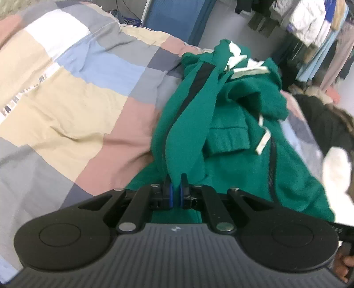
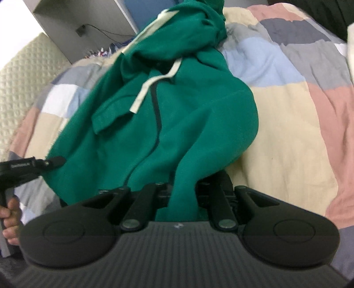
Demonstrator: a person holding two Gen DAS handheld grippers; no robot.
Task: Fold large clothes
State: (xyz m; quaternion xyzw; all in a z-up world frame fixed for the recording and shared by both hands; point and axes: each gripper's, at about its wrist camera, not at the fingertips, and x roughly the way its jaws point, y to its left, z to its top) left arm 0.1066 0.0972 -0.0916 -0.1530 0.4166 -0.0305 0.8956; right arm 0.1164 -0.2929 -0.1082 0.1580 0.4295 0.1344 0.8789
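Note:
A large green zip-up jacket (image 1: 221,124) with white stripes and a dark zipper lies bunched on a patchwork bed cover (image 1: 73,106). My left gripper (image 1: 176,183) is shut on a fold of its hem, the cloth rising from between the blue pads. The jacket also fills the right wrist view (image 2: 168,106). My right gripper (image 2: 183,190) is shut on another part of the hem, and green cloth hides its fingertips. The left gripper's body (image 2: 26,166) shows at the left edge of the right wrist view, beside the jacket.
The bed cover (image 2: 287,110) spreads under both grippers. A rack of hanging clothes (image 1: 309,28) stands at the back right. A dark coat with a fur trim (image 1: 320,115) lies right of the jacket. A blue panel (image 1: 174,17) stands behind the bed.

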